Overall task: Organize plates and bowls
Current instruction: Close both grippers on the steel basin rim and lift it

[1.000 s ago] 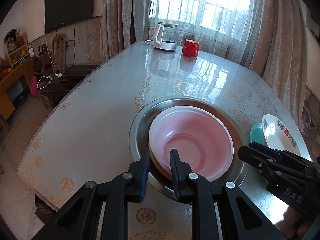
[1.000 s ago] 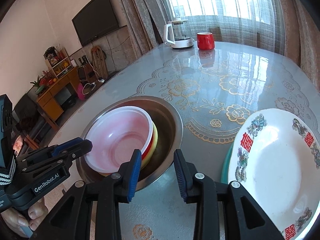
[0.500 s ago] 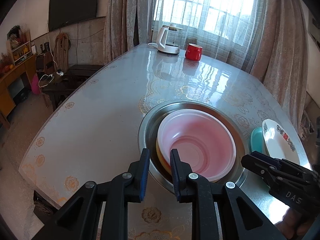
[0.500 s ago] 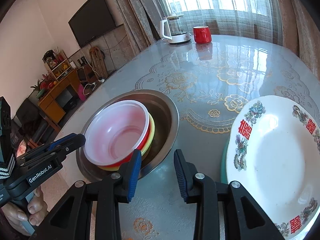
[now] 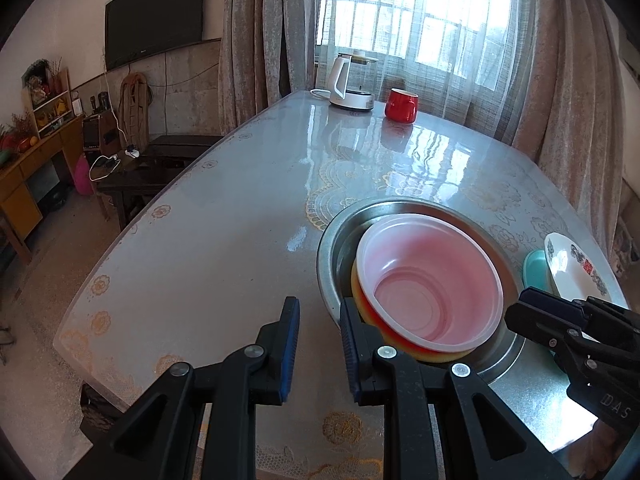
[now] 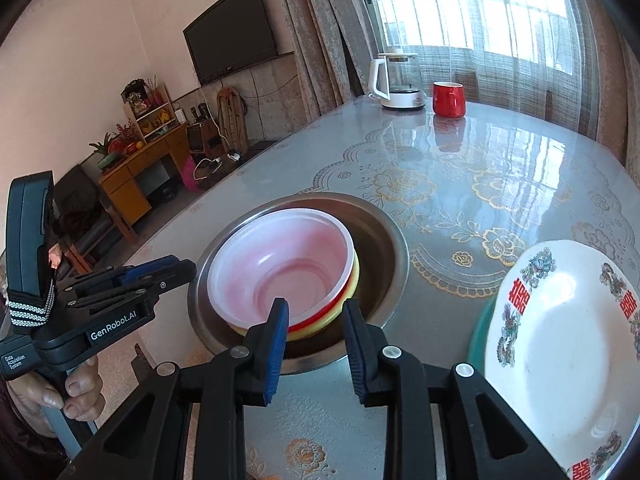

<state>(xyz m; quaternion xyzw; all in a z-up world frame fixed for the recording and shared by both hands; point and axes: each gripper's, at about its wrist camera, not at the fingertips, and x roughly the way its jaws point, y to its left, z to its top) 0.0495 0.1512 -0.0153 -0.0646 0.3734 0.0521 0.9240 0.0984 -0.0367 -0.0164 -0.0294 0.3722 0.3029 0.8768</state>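
Observation:
A pale pink plastic bowl sits nested on red and yellow bowls inside a wide metal basin; the stack also shows in the right wrist view in the basin. A white patterned plate lies on a teal plate at the right; both are small in the left wrist view. My left gripper is open and empty, just left of the basin's near rim. My right gripper is open and empty, over the basin's near rim.
A glass kettle and a red mug stand at the table's far end by the curtained window. The table's left edge drops to the floor, with a bench and desk beyond.
Both grippers have drawn back and up from the bowl stack. The left gripper shifted left, off the bowl's rim, and its jaws opened wider. The bowls and plates have not moved.

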